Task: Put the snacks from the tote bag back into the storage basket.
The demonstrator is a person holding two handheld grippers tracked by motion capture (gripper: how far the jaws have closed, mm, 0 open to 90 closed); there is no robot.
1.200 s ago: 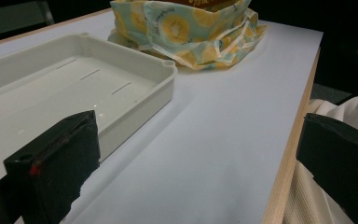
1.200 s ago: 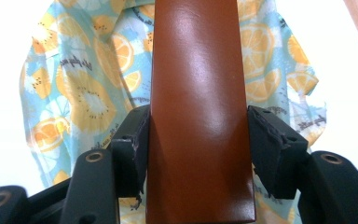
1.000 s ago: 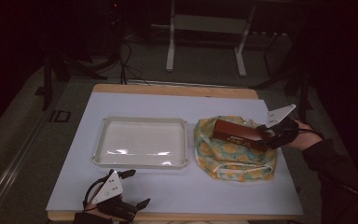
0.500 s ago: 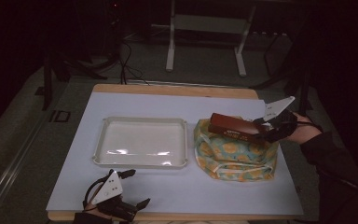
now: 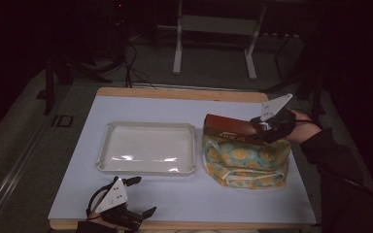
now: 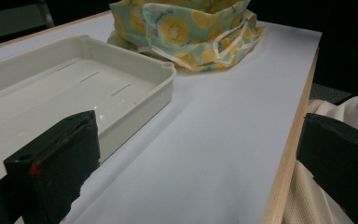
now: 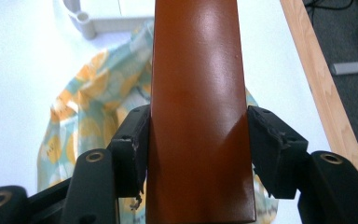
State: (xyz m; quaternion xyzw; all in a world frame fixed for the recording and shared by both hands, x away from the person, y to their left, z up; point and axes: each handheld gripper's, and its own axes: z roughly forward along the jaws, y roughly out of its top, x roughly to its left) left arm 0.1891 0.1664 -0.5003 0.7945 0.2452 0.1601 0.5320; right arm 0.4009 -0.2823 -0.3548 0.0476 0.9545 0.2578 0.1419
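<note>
Table (image 5: pixel 184 204): white-topped, wood edge. Tray (image 5: pixel 146 165): empty, left of centre. Yellow-print fabric bag (image 5: pixel 245 162): just right of tray, mouth up. Brown box (image 5: pixel 226 127): held above bag's top, pinched across its width by right gripper (image 5: pixel 264 128), jaws tight on both long sides. Left gripper (image 5: pixel 138 216): parked at near edge, jaws spread, empty. Likely lifting box clear: keep level, clear the fabric rim before traversing to tray.
</note>
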